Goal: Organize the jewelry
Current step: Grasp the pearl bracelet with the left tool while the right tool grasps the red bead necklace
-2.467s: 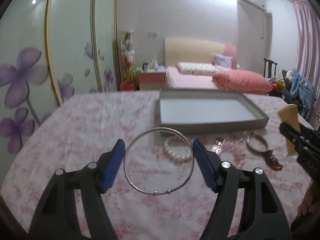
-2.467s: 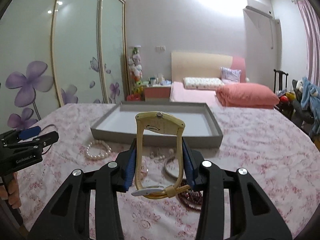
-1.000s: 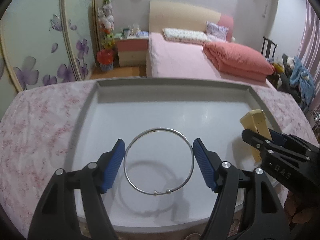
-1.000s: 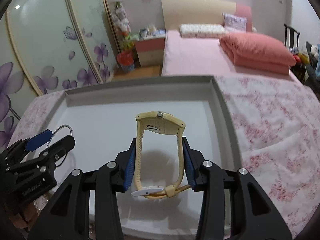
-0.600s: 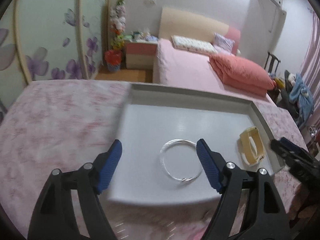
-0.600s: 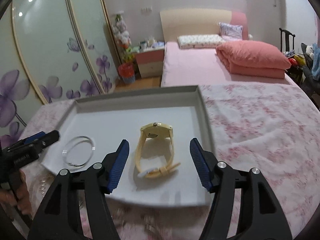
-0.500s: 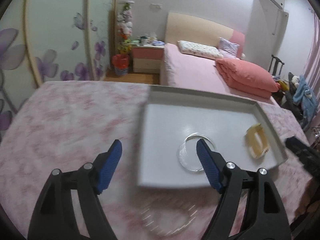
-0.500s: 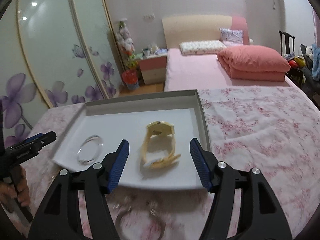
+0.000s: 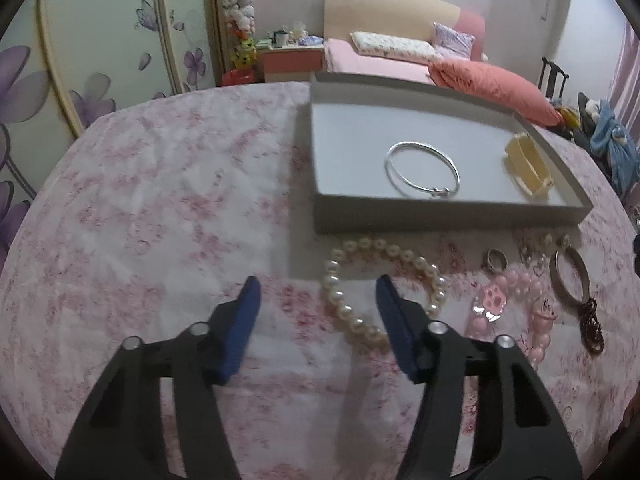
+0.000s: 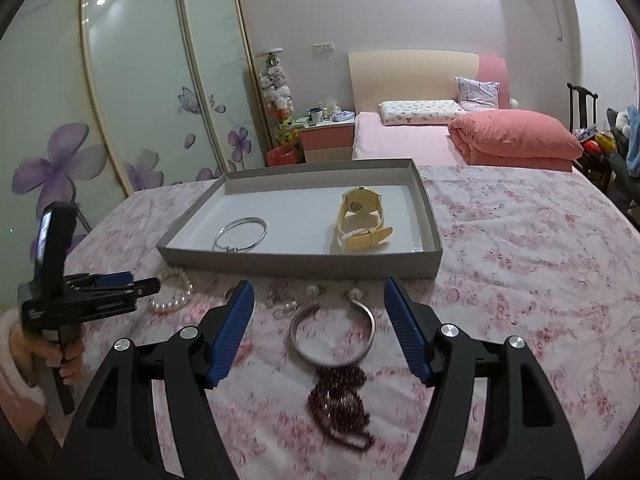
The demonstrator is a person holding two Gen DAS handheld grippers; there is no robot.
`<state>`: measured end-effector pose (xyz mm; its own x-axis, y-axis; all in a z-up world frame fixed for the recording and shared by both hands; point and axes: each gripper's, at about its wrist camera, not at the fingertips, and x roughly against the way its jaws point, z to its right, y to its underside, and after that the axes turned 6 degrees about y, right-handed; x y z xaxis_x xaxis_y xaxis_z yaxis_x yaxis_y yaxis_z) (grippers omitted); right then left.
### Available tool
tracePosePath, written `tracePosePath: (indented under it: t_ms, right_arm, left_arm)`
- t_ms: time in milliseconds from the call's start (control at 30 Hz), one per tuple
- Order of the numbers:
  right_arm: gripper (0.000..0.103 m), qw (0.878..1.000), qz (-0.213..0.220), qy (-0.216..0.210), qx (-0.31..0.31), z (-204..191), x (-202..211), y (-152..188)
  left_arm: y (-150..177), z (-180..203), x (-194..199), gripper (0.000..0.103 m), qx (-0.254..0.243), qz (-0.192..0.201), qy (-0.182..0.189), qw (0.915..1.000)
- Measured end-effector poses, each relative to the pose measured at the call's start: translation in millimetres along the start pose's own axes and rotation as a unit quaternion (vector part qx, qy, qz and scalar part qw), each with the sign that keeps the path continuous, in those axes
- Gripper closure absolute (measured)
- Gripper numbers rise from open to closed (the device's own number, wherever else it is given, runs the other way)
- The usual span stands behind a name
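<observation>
A grey tray (image 9: 440, 208) (image 10: 296, 262) on the pink floral cloth holds a silver bangle (image 9: 418, 189) (image 10: 239, 249) and a yellow watch (image 9: 526, 164) (image 10: 362, 216). My left gripper (image 9: 318, 284) (image 10: 148, 284) hovers in front of the tray. Its jaws are closing, with the left part of a pearl bracelet (image 9: 384, 246) (image 10: 168, 305) below them and nothing pressed. My right gripper (image 10: 318, 284) is opening above a silver cuff (image 10: 296, 340) (image 9: 554, 272) and grips nothing.
A dark beaded bracelet (image 10: 340, 396) (image 9: 591, 324) lies next to the cuff. A pink bead bracelet (image 9: 520, 284), a ring (image 9: 495, 260) and small earrings (image 10: 280, 300) lie along the tray's near wall. A hand in a white sleeve (image 10: 16, 360) holds the left gripper.
Both grippers let go inside the tray, leaving the bangle and the watch there. Both then drew back to the near side, over the loose jewelry.
</observation>
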<state>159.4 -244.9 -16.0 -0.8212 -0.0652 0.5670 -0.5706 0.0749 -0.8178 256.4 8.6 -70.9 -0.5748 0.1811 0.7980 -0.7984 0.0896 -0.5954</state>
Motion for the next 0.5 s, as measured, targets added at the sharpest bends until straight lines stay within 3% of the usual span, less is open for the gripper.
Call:
tracePosePath:
  t_ms: [167, 233, 300, 500]
  right_arm:
    - [0.031, 1.000, 0.006, 0.006, -0.010, 7, 7, 2]
    - [0.031, 1.000, 0.005, 0.011, -0.011, 9, 7, 3]
    - [0.031, 1.000, 0.003, 0.013, -0.013, 11, 7, 6]
    - [0.031, 1.000, -0.017, 0.026, -0.007, 15, 6, 19]
  left_arm:
    - [1, 10, -7, 0.061, -0.012, -0.004, -0.020, 0.9997]
    - [-1, 11, -8, 0.080, -0.008, -0.001, -0.020, 0.9998]
    - [-2, 12, -8, 0.092, -0.010, 0.002, -0.028, 0.9996]
    - [4, 1, -1, 0.093, -0.014, 0.007, -0.043, 0.9990]
